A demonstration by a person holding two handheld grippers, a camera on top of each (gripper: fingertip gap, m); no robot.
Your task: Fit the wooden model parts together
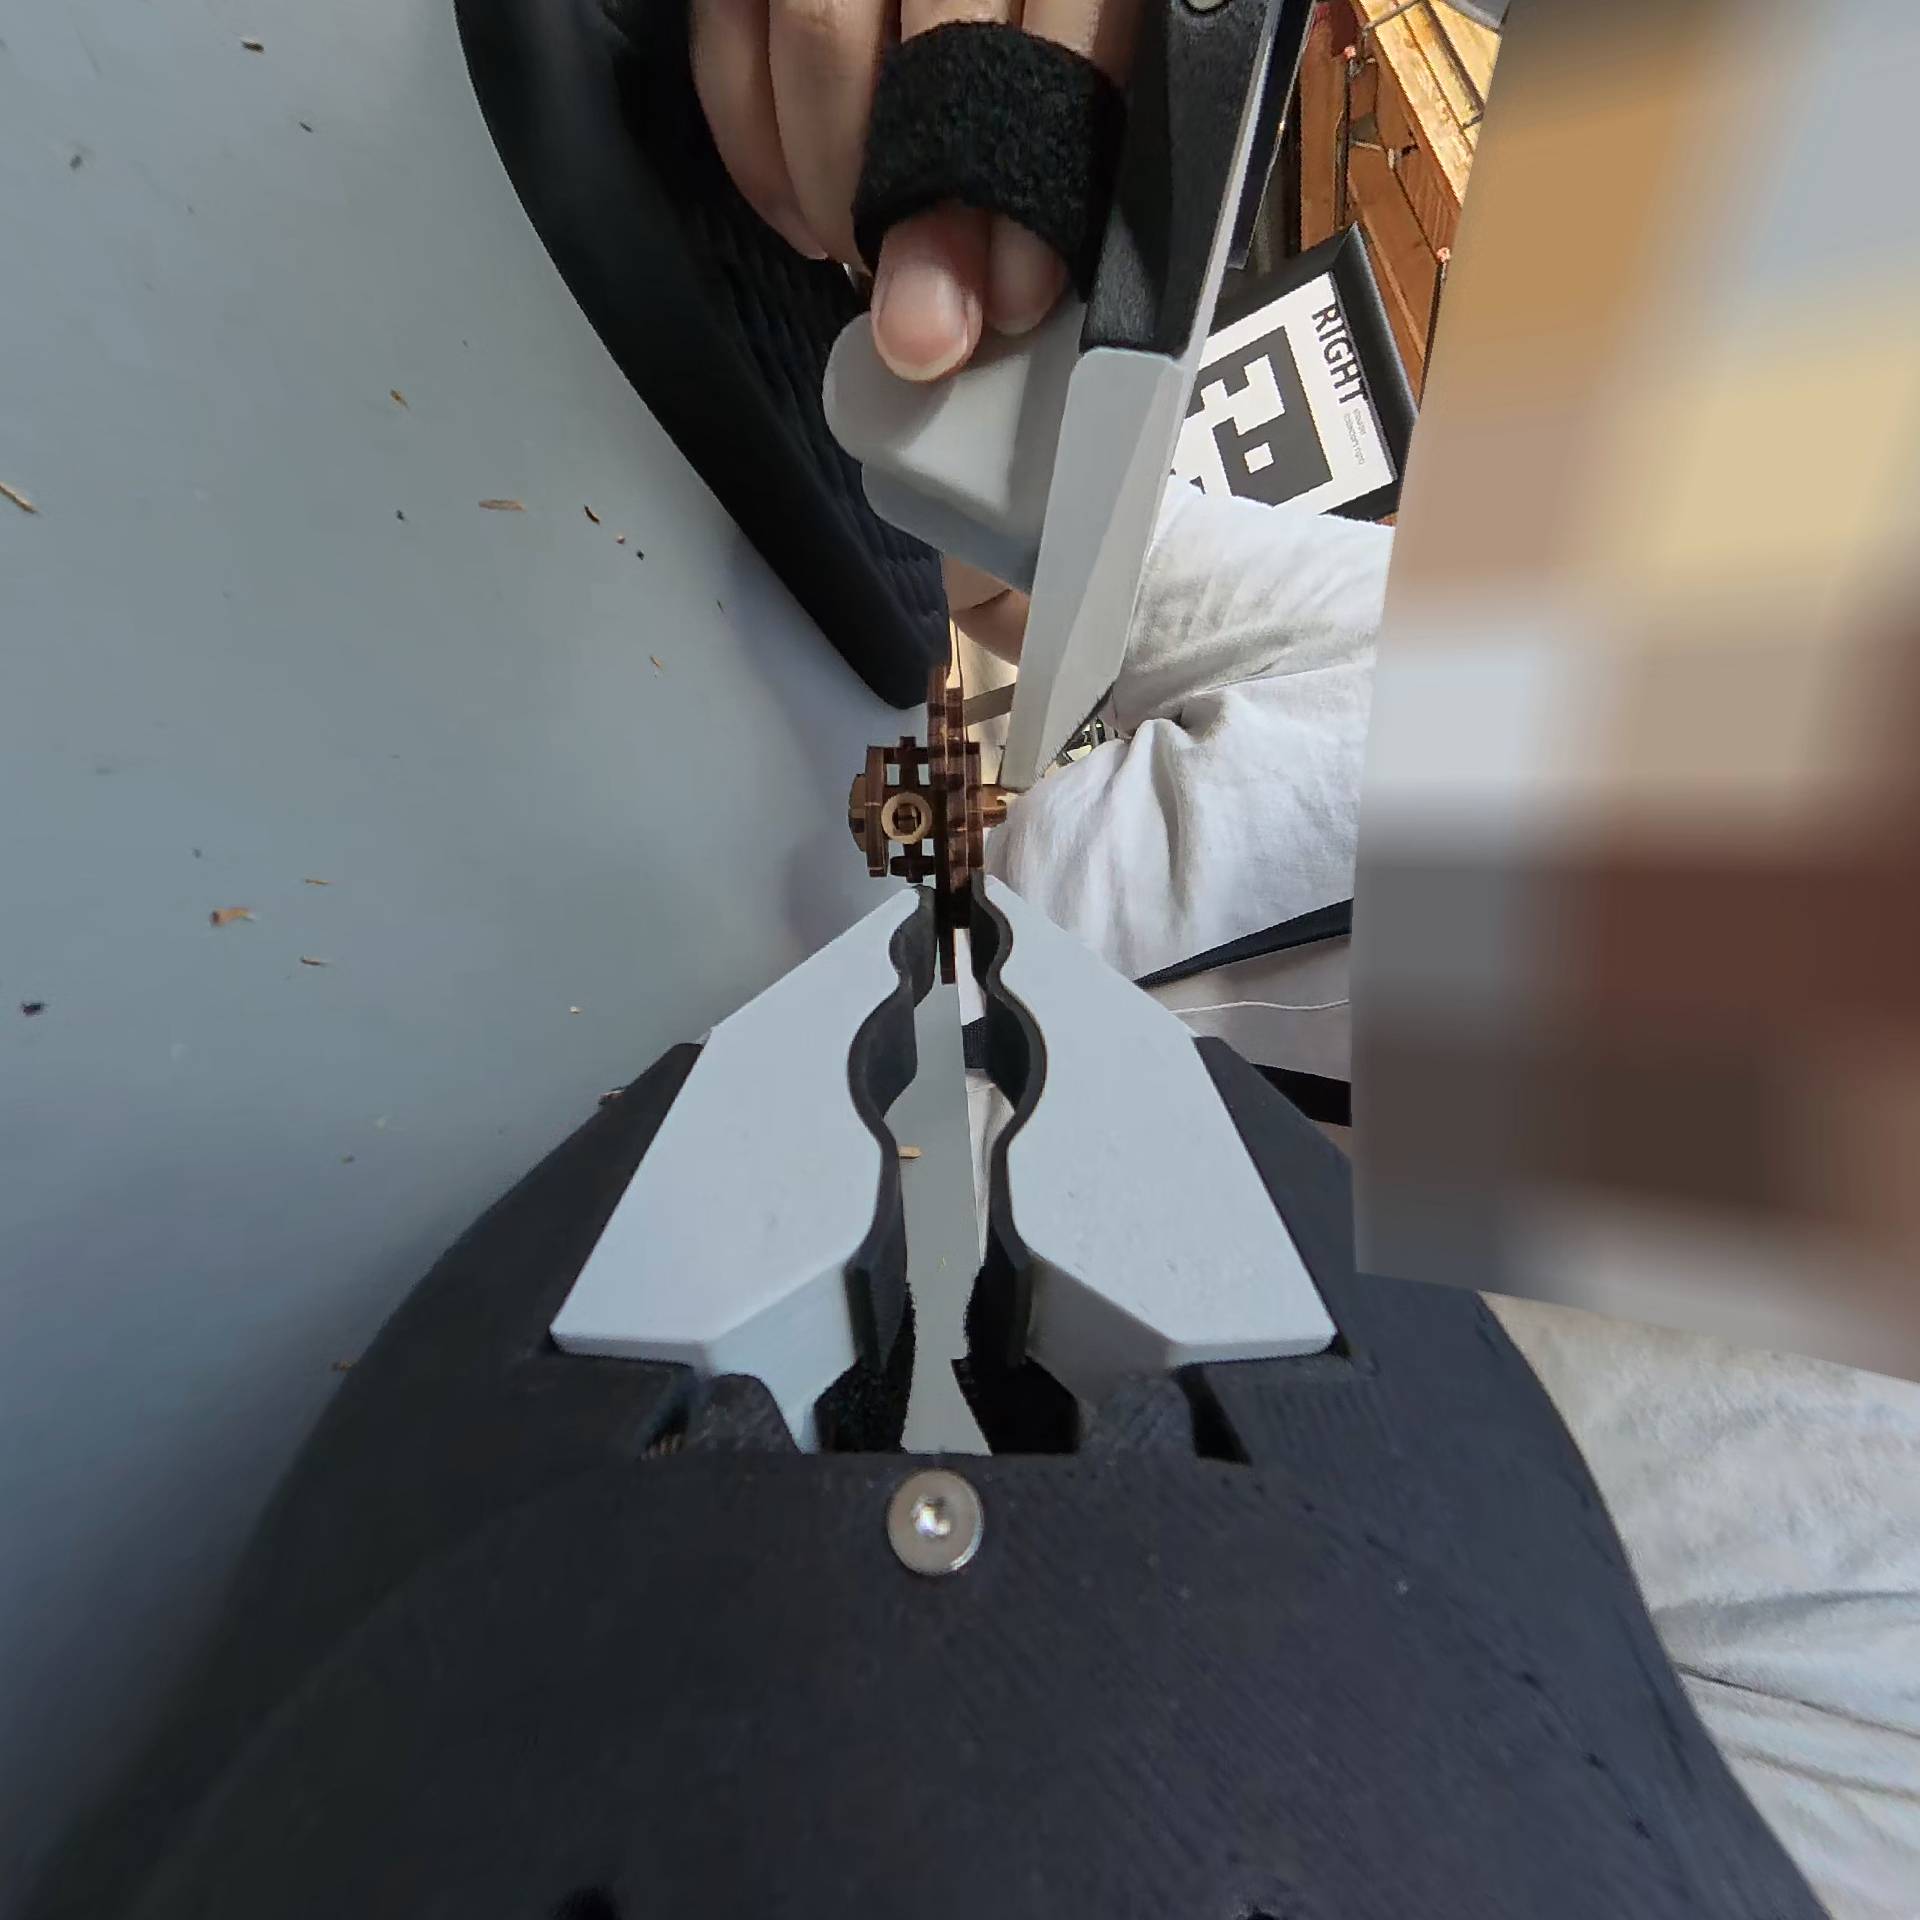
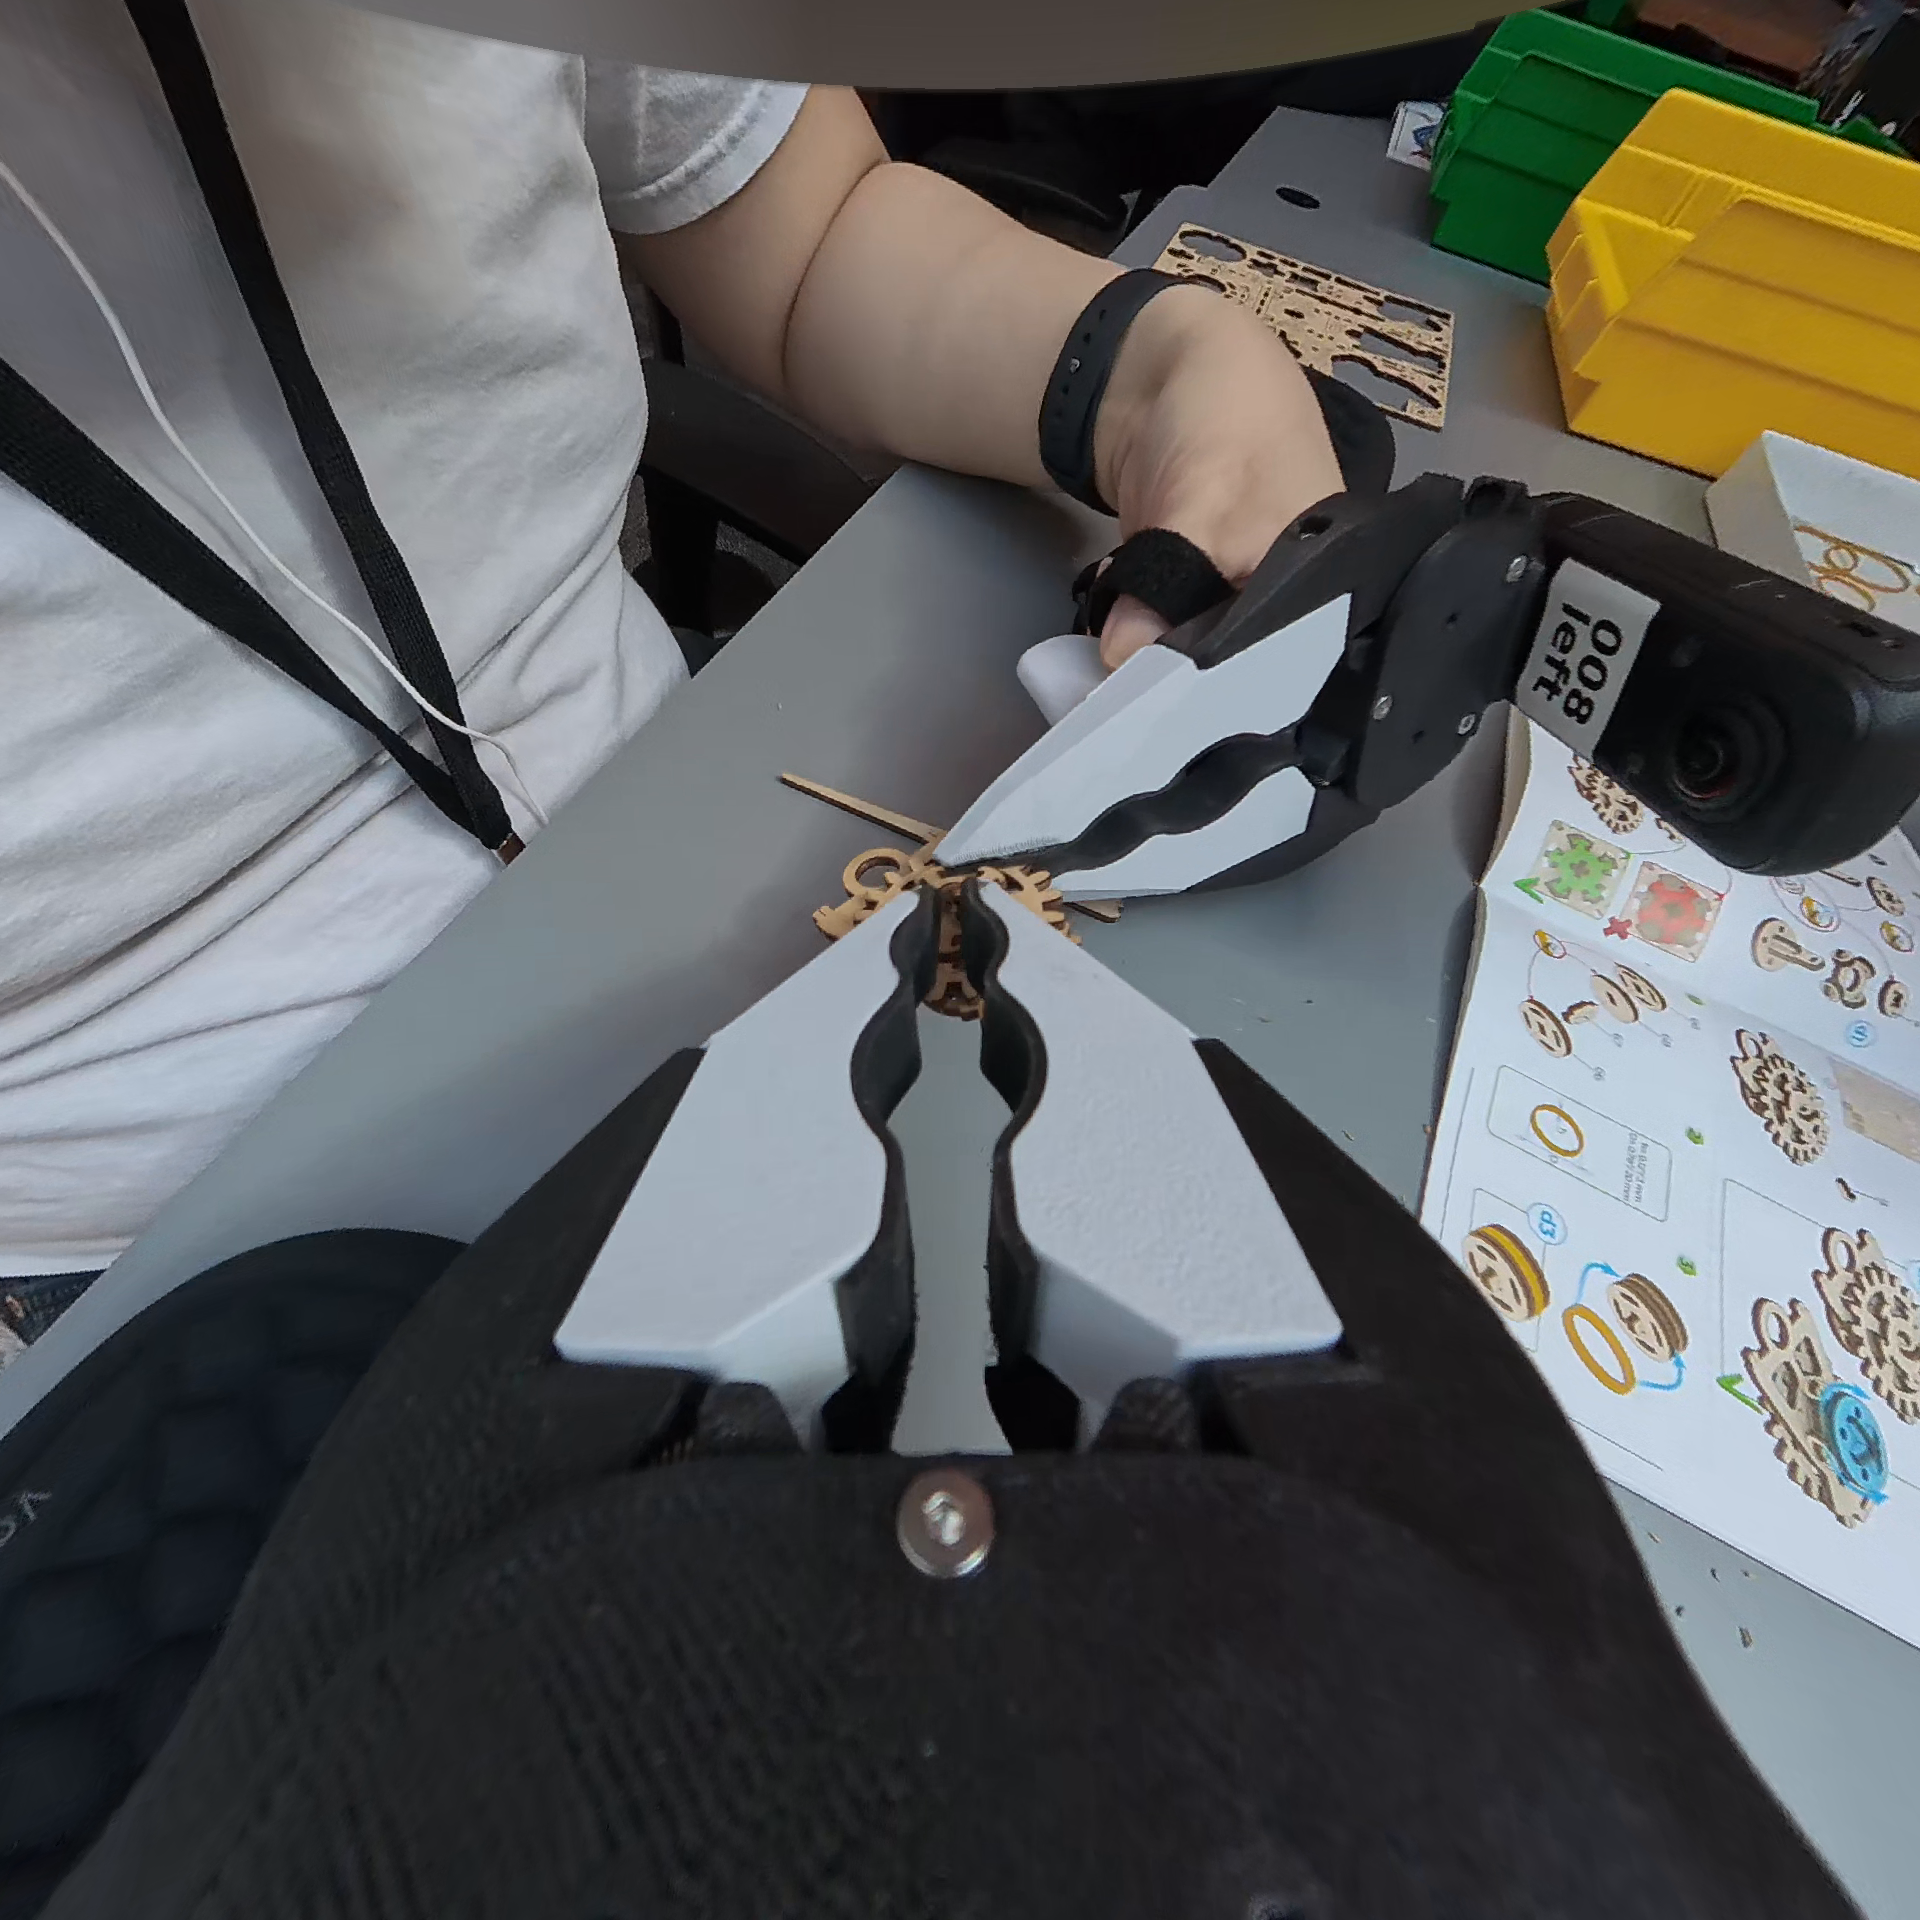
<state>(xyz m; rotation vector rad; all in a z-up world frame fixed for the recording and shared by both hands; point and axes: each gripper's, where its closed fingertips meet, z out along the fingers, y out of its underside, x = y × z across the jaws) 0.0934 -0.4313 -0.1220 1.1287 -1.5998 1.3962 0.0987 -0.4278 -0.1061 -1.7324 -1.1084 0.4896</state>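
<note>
A small wooden gear assembly (image 1: 920, 821) hangs in the air above the grey table (image 1: 312, 623). My left gripper (image 1: 951, 896) is shut on the edge of one of its flat toothed discs. My right gripper (image 2: 943, 906) is shut on a wooden gear (image 2: 951, 971) of the same assembly, which it partly hides. In the right wrist view the left gripper (image 2: 951, 857) comes in from the right and meets the same cluster. In the left wrist view the right gripper (image 1: 1023, 774) comes down from above. A thin wooden stick (image 2: 847, 802) juts out behind the cluster.
An instruction sheet (image 2: 1683, 1143) lies on the table at the right. Behind it are a yellow bin (image 2: 1745, 312), a green bin (image 2: 1538, 135), a white tray (image 2: 1829, 499) and a punched-out wooden sheet (image 2: 1309, 301). The person's torso (image 2: 260, 520) is close on the left. A black padded bag (image 2: 156, 1507) lies at the lower left. Both grippers' tips are close together, under 4 cm apart. About 7 cm separates my left fingertips from the thin wooden stick (image 2: 847, 802).
</note>
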